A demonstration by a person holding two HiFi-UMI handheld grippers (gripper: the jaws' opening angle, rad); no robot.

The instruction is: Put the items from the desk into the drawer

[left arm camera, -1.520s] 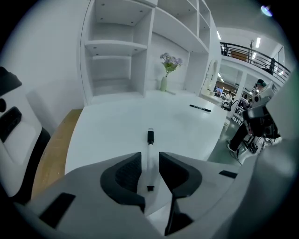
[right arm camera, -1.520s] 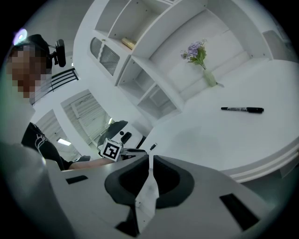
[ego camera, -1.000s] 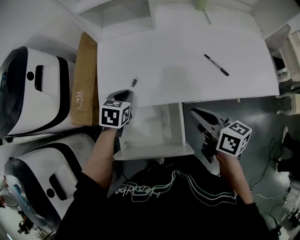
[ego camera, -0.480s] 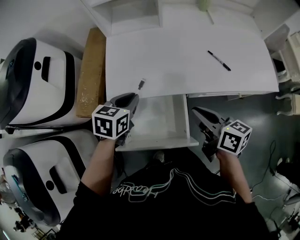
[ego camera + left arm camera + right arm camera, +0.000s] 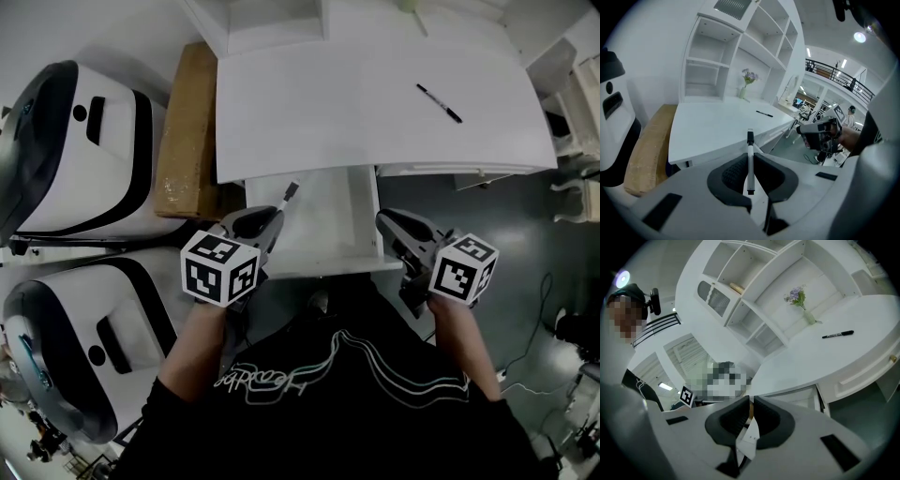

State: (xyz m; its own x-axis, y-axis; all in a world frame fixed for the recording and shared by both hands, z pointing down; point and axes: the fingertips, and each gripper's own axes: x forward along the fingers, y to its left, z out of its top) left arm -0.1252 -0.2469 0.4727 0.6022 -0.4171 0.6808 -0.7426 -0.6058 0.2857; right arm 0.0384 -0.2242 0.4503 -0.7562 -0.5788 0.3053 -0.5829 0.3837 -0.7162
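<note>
While my left forearm reaches straight forward from my body, my left gripper (image 5: 265,223) hangs at the left edge of the open drawer (image 5: 328,230), jaws clamped on a pen (image 5: 290,191). The pen lies lengthwise between the pads and sticks out past them, pointing forward and a little right, its tip near the desk (image 5: 375,131) edge. My right forearm comes in from my right side, and my right gripper (image 5: 394,227) sits just beside the drawer's right wall, outside it. Its jaws are drawn nearly together and have hold of nothing. A second pen (image 5: 439,103) lies on the desk toward its right, well apart from both grippers.
</note>
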